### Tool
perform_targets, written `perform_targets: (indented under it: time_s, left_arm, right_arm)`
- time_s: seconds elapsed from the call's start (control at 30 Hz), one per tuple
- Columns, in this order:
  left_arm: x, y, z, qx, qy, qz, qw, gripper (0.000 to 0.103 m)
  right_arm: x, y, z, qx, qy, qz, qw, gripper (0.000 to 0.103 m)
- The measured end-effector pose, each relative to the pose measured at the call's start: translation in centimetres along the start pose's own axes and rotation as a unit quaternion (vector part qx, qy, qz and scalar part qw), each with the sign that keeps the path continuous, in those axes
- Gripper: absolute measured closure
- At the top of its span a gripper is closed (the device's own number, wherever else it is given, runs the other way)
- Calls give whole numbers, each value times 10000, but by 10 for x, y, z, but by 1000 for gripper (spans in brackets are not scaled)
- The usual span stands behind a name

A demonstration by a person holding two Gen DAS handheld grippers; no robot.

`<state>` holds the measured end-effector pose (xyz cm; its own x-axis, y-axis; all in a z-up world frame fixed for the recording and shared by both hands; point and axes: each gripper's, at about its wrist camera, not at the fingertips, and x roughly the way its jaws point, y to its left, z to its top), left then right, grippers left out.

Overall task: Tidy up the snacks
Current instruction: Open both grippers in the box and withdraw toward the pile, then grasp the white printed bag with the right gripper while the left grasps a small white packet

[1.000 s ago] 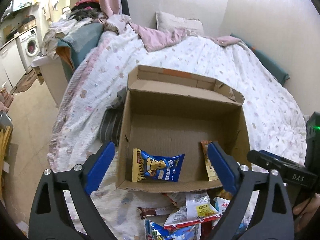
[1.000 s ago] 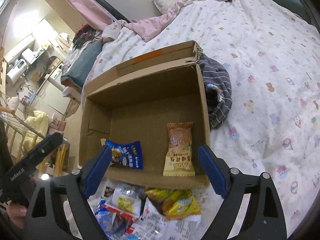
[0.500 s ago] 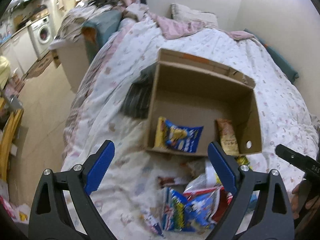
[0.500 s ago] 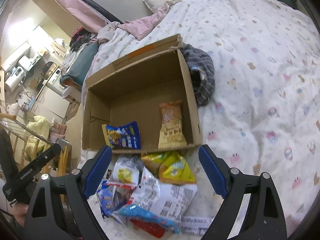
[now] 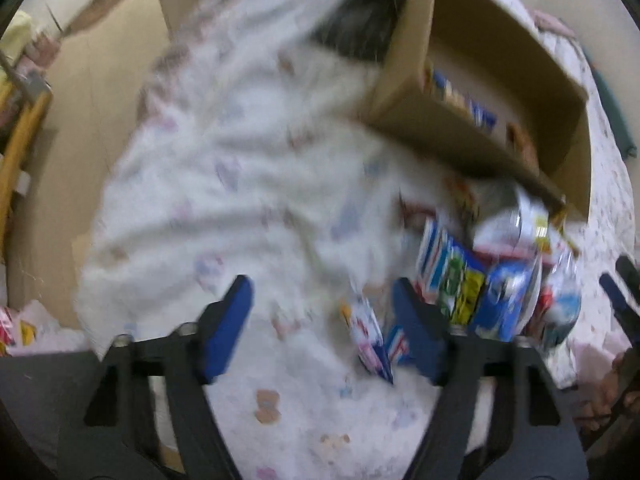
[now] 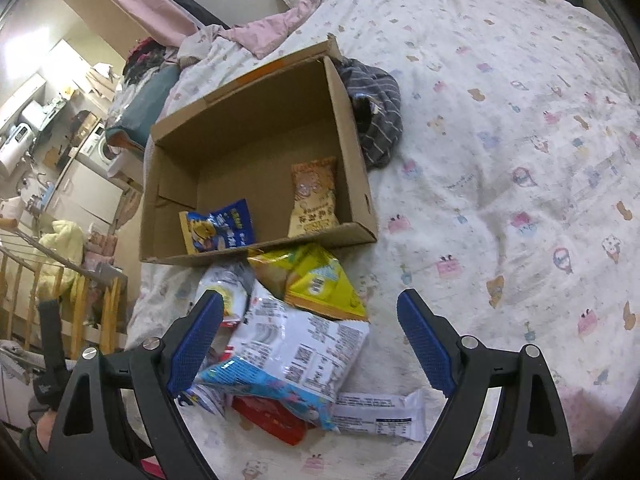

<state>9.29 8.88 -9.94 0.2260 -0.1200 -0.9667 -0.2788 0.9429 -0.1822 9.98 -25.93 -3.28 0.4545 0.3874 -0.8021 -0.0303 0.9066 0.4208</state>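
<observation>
An open cardboard box [image 6: 352, 168] lies on the bed and holds a blue snack bag [image 6: 218, 230] and an orange snack bag [image 6: 314, 196]. A pile of snack bags lies in front of it: a yellow bag [image 6: 316, 280], a white bag [image 6: 300, 348], a red pack [image 6: 272, 420]. My right gripper [image 6: 310, 344] is open and empty, just above the pile. The left wrist view is blurred. My left gripper [image 5: 322, 324] is open and empty over the bedspread, left of the pile [image 5: 480, 292]; the box [image 5: 460, 140] is at upper right.
A grey striped cloth [image 6: 376, 120] lies by the box's right side. The patterned bedspread [image 6: 520, 160] stretches to the right. The bed's left edge drops to the floor [image 5: 80, 120]. A wooden rack [image 6: 48, 288] stands at the left.
Both grippers have pulled back from the box toward the snack pile. The left one has swung left and down, and its view is blurred by motion.
</observation>
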Motion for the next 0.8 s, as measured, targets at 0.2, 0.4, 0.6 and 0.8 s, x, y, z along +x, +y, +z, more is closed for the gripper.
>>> perform_targets:
  time_s: [0.2,0.4,0.6,0.8]
  left_arm:
    - [29,-27,-18,385,521,-4,9979,45]
    - [47,-38,-30,596,777,273,9948,81]
    - [33,-40,-31,676,504,346,9958,87]
    - [13,-43,-31,844,23,449,9954,87]
  right_arm:
    - [1,-3,-1,5,20,-29,10000,12]
    - [17,-9,-4,302,488,488,9972,11]
    - [54,-16,-16,924,1384,849,9824,0]
    - [79,-23,-21,1356,1823,838,9702,0]
